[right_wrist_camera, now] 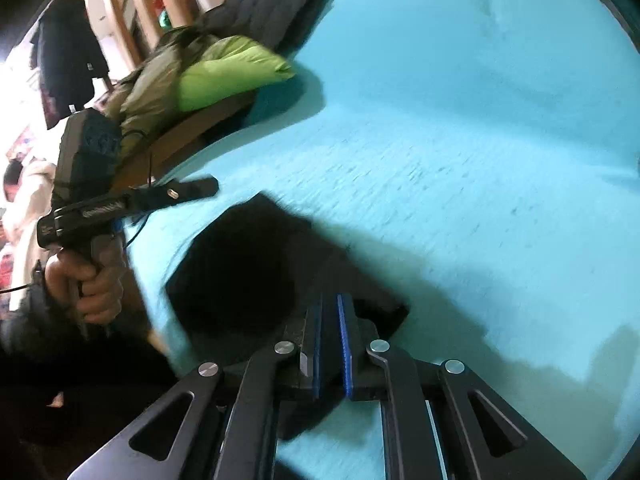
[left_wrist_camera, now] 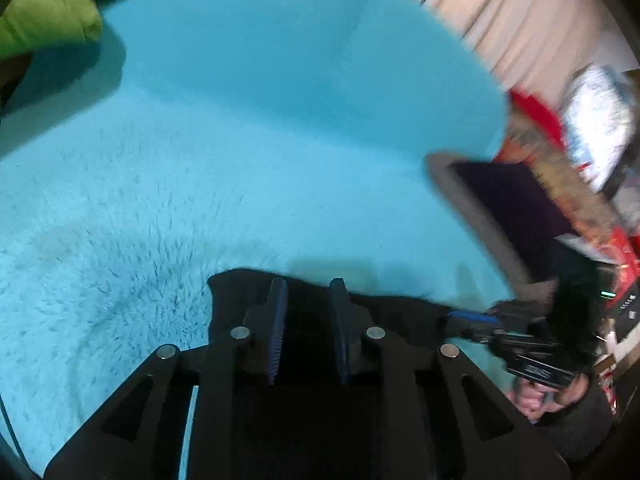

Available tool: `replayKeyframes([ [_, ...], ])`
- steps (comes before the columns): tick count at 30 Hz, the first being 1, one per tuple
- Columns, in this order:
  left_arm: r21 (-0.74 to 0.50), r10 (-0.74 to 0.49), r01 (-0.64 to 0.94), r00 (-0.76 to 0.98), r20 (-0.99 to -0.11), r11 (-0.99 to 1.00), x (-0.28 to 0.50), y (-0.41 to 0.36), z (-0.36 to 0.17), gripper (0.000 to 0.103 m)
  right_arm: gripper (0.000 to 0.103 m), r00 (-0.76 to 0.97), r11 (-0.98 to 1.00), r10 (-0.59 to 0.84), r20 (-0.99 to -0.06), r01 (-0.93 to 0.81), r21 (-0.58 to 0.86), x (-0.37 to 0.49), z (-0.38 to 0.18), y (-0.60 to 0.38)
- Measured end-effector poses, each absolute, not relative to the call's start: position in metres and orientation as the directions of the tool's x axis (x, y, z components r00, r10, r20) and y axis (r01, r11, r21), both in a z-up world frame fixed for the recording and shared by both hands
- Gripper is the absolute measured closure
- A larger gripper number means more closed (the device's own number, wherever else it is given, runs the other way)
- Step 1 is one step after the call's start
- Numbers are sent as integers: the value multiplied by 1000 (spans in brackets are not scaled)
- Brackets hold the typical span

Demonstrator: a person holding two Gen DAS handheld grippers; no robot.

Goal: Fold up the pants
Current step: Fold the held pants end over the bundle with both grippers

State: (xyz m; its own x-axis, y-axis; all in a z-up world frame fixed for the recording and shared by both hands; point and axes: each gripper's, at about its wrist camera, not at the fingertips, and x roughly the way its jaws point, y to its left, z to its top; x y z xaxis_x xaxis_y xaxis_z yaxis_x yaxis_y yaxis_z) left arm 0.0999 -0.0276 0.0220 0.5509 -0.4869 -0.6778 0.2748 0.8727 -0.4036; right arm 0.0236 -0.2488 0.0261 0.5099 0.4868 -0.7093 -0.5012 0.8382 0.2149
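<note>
Black fabric pants (right_wrist_camera: 240, 276) are lying bunched on the fluffy turquoise blanket (left_wrist_camera: 240, 120) covering the bed, close to its near edge.

Left gripper (left_wrist_camera: 308, 292): the black two-finger tool with blue ribbed pads is sitting low over the dark cloth, jaws parted by a moderate gap. Black fabric is filling the space beneath and between them, but I cannot tell whether the pads are actually pinching it.

Right gripper (right_wrist_camera: 330, 304): its jaws are drawn nearly together, with only a narrow dark strip between the blue pads; they are pinching a fold of the pants at the garment's near corner.

The person's hand (right_wrist_camera: 90, 280) is wrapping the left tool's handle at the bed's edge.

A lime-green puffy cushion (right_wrist_camera: 232, 72) is resting at the blanket's far corner, with a dark quilted jacket (right_wrist_camera: 272, 4) just behind it, touching. Beyond the bed's side, a wooden chair frame (right_wrist_camera: 132, 0) is standing, blurred.
</note>
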Motion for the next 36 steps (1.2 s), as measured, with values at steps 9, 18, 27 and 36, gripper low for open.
replayKeyframes([
  [9, -292, -366, 221, 556, -746, 930, 119, -49, -7, 87, 100, 503, 860, 442, -743, -473, 191, 44, -14, -246],
  [18, -446, -464, 220, 680, -567, 868, 65, 11, 32, 50, 33, 473, 796, 605, -641, -379, 471, 18, 14, -304],
  [27, -691, -660, 112, 436, -612, 714, 79, 30, -28, 48, 34, 261, 597, 801, -538, -303, 742, 27, -47, -309],
  [36, -656, -621, 116, 477, -622, 746, 82, 3, -15, 66, 72, 305, 557, 822, -481, -257, 790, 36, -56, -310],
])
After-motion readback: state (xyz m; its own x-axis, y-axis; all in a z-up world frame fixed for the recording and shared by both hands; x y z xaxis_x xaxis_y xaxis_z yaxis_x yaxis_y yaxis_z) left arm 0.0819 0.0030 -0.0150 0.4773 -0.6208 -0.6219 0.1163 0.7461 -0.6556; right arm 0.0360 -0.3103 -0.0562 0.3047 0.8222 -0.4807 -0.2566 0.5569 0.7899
